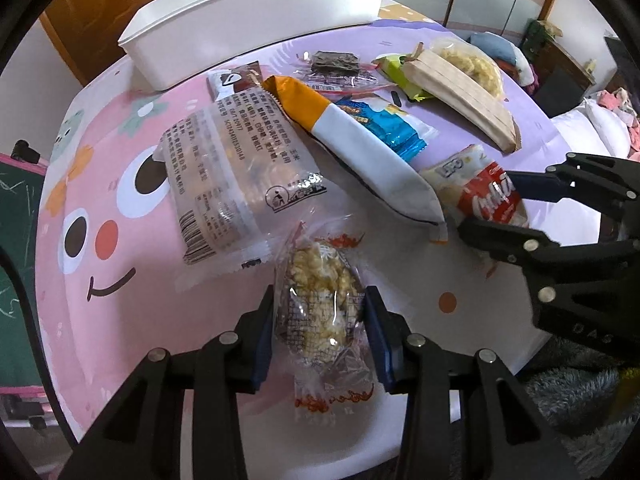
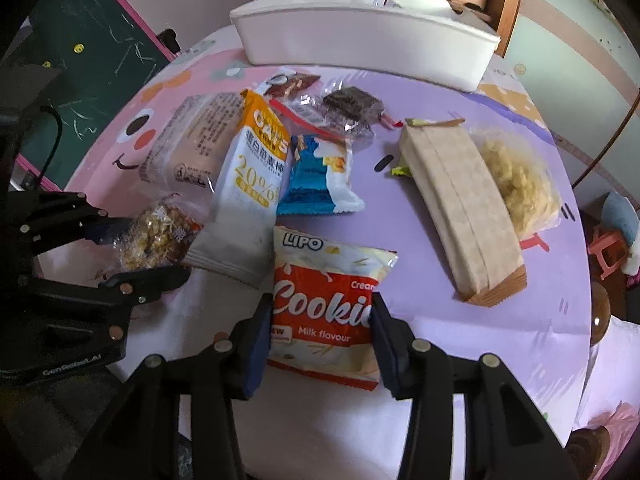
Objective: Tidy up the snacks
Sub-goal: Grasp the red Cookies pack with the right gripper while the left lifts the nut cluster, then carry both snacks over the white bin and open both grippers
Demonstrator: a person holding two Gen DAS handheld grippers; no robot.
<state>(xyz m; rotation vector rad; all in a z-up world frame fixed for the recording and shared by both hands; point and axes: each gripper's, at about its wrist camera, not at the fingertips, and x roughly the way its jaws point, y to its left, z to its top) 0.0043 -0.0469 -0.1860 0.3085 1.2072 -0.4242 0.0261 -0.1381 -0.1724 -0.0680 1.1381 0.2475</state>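
We start at our left gripper (image 1: 320, 328): its blue pads press on both sides of a clear-wrapped puffed-rice cake (image 1: 318, 312), so it is clamped on that packet, which lies on the cartoon-print table (image 1: 120, 184) at the edge farthest from the white bin (image 1: 256, 28). Our right gripper (image 2: 318, 320) is likewise closed on the red-and-white Lipo cookie pack (image 2: 326, 300); the pads touch the pack's two side edges, and it too sits on the near side, well apart from the bin.

Moving outward toward the bin, everything else lies loose on the table: the tall Oats protein-bar pouch (image 2: 252, 192) just beyond both held packets, a translucent printed wrapper (image 1: 236, 176) beside it, a blue wafer packet (image 2: 320, 176), a long beige paper sleeve (image 2: 460, 208) with a clear bag of yellow snacks (image 2: 516, 184) touching its far side, and nearest the bin a dark brownie in clear film (image 2: 352, 108) and a small brown packet (image 2: 292, 82).

We judge the work barely begun. We cannot see down into the bin from either view, so we cannot tell whether it holds anything. Both packets are gripped but not yet lifted, and the others still wait.
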